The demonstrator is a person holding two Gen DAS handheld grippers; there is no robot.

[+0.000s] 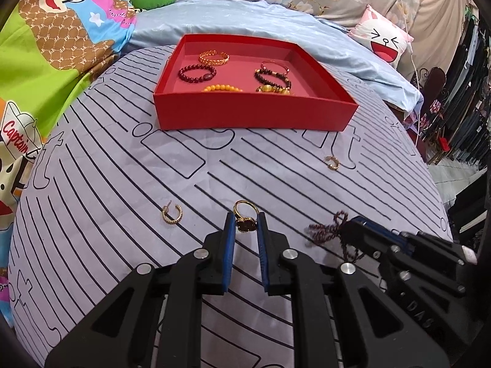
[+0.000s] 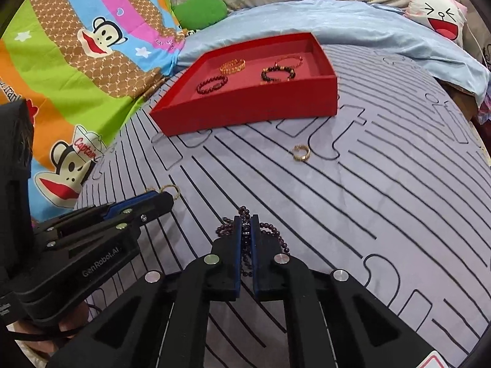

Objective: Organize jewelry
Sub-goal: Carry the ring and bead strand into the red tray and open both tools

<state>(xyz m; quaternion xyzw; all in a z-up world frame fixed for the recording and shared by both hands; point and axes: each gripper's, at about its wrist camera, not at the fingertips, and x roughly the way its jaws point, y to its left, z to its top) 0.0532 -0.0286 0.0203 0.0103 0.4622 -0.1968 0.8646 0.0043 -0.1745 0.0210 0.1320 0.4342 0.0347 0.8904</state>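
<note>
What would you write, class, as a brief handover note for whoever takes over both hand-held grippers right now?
Left hand-held gripper: shut on the gold ring with a dark clover.
Right hand-held gripper: shut on the dark purple bead strand.
Done: several bracelets lie in the red tray.
Left: both held pieces, the hoop earring and the small gold earring on the sheet.

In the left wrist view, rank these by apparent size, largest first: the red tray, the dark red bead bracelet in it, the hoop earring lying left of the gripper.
1. red tray
2. dark red bead bracelet
3. hoop earring, though it lies nearer the camera, so its true size against the bracelet is unsure.
</note>
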